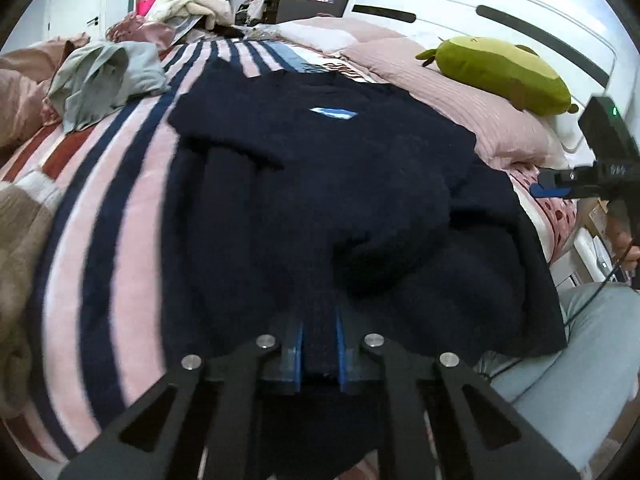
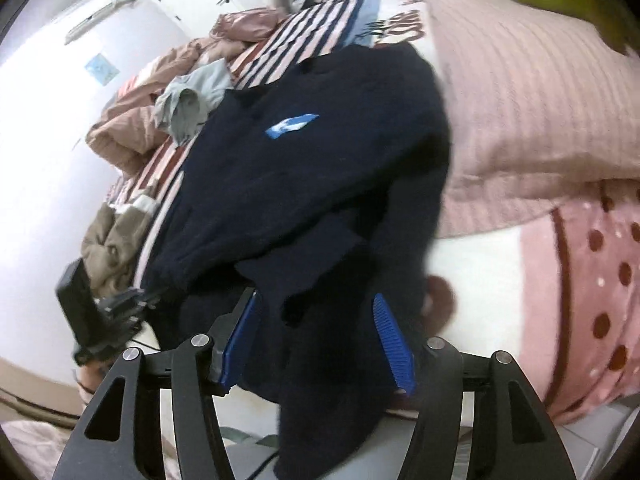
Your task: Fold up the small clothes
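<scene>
A dark navy sweater [image 1: 320,184] with a light blue label [image 1: 333,113] lies spread on the striped bedspread [image 1: 116,208]. My left gripper [image 1: 319,344] is shut on its near hem, with fabric pinched between the blue pads [image 1: 297,344]. The sweater also shows in the right wrist view [image 2: 320,184]. My right gripper [image 2: 316,320] is open, its blue pads [image 2: 390,340] standing wide on either side of a fold at the sweater's near right edge. The right gripper also shows at the right edge of the left wrist view [image 1: 548,190], and the left gripper at the lower left of the right wrist view [image 2: 150,294].
A crumpled grey-green garment [image 1: 104,80] lies at the far left of the bed. A green plush toy [image 1: 500,74] rests on pink pillows [image 1: 472,116] at the right. A brown cloth [image 1: 16,264] is at the left. A dotted pink sheet [image 2: 600,300] covers the bed's right edge.
</scene>
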{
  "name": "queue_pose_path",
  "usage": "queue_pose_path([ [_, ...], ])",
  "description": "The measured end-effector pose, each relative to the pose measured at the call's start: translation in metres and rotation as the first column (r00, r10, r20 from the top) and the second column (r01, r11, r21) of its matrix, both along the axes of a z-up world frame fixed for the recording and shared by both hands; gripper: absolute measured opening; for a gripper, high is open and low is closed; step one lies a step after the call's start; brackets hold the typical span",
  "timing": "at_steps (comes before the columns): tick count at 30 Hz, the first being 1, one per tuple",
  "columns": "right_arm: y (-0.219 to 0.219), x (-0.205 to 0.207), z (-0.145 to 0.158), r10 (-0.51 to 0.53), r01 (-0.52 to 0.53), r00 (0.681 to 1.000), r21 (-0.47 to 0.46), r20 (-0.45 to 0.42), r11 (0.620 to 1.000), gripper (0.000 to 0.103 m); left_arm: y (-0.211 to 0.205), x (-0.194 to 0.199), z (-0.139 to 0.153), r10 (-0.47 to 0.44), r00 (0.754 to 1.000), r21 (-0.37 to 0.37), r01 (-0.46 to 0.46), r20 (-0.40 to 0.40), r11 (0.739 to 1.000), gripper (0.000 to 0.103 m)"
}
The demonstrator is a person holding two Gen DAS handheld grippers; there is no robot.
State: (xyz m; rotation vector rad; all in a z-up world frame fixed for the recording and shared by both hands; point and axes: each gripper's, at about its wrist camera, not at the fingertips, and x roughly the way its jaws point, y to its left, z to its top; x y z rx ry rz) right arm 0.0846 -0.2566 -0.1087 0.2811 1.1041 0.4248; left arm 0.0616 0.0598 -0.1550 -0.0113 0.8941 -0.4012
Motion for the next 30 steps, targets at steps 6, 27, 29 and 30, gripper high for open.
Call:
queue_pose_path([
  [6,-0.009,-0.013,-0.021,0.04,-0.043,0.994,-0.031,-0.099,0.999,0.056,0.015,-0.009,0.007,0.013,1.0,0.059,-0.013,0.003,0.998,0.018],
  [27,0.083,-0.04,-0.061,0.263,-0.289,0.957,-0.308,-0.123,0.906,0.062,0.017,-0.012,-0.019,0.026,1.0,0.027,-0.026,-0.012,0.999,0.045],
  [29,0.099,-0.042,-0.059,0.252,-0.263,0.964,-0.415,-0.081,0.871,0.04,0.014,-0.012,-0.017,0.024,1.0,-0.002,-0.024,0.0,1.0,0.026],
  [30,0.101,-0.043,-0.055,0.252,-0.253,0.966,-0.416,-0.057,0.874,0.022,0.017,-0.011,-0.017,0.029,1.0,-0.03,-0.03,-0.007,0.999,0.023],
])
